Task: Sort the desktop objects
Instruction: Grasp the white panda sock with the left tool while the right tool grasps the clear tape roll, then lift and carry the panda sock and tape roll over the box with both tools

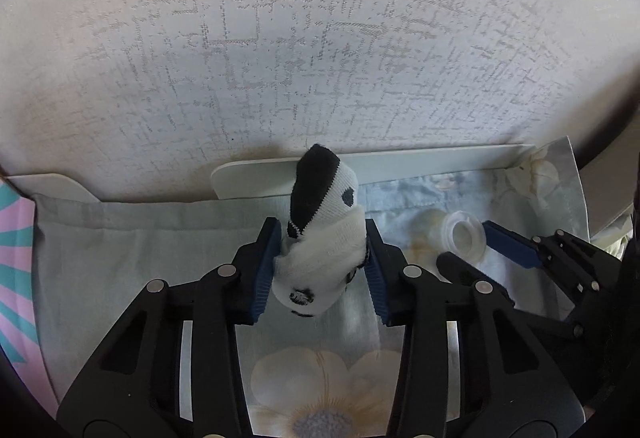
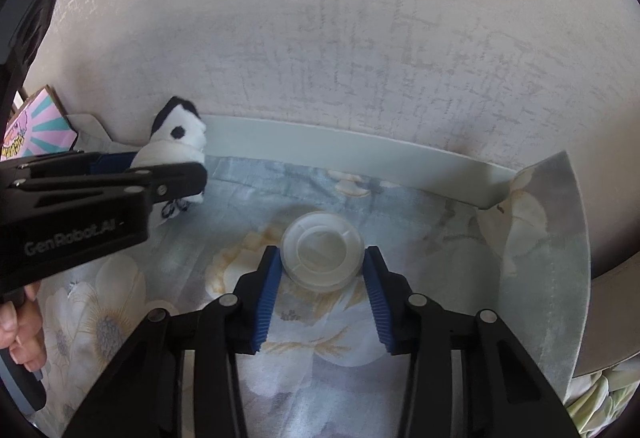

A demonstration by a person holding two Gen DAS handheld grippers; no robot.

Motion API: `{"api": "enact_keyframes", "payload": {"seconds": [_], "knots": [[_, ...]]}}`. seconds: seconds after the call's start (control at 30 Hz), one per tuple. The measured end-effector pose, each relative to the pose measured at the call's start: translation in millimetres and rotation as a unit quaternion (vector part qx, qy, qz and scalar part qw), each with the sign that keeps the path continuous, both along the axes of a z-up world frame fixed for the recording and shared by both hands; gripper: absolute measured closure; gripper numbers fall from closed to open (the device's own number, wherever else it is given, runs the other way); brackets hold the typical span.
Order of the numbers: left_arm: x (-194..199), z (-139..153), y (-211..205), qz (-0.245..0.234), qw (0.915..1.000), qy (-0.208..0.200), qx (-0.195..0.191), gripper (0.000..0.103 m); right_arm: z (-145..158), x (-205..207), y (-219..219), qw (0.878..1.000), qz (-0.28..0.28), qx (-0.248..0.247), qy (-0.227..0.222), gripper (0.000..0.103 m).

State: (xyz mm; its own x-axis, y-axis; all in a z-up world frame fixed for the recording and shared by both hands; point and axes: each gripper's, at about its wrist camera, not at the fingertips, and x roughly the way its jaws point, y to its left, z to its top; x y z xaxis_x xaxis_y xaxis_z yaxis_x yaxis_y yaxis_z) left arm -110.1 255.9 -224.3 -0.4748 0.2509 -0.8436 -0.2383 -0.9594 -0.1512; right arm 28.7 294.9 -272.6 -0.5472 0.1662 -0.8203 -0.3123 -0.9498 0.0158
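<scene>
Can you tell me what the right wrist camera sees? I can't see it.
The right gripper pinches a clear round plastic spool on a flowery cloth. At left, the left gripper squeezes a rolled black-and-white sock.

We note the sock (image 1: 320, 238): soft knitted cloth, matt, white with black patches, ribbed where it is rolled. The small round lid (image 2: 323, 252) looks like translucent plastic, smooth and faintly glossy. Under both lies a floral sheet (image 2: 400, 338), thin woven cloth, matt, lightly creased. The left claw (image 1: 320, 270) and right claw (image 2: 320, 294) are matt black plastic with shiny metal pins; their blue pads (image 2: 267, 298) are finely ridged. The wall covering (image 1: 320, 58) is rough, textured, with a slight sheen.
</scene>
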Motion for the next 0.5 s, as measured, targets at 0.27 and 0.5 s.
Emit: {"api": "enact_keyframes", "payload": {"seconds": [0.27,0.5], "knots": [[10,29,-20,0.013,0.9999,-0.001,0.002,0.066,21,15,-3,1.0,0.007,-0.013,0.006,0.064],[27,75,-45,0.022,0.9996,0.015,-0.005,0.066,64,39,-14,1.0,0.007,-0.008,0.012,0.064]]}}
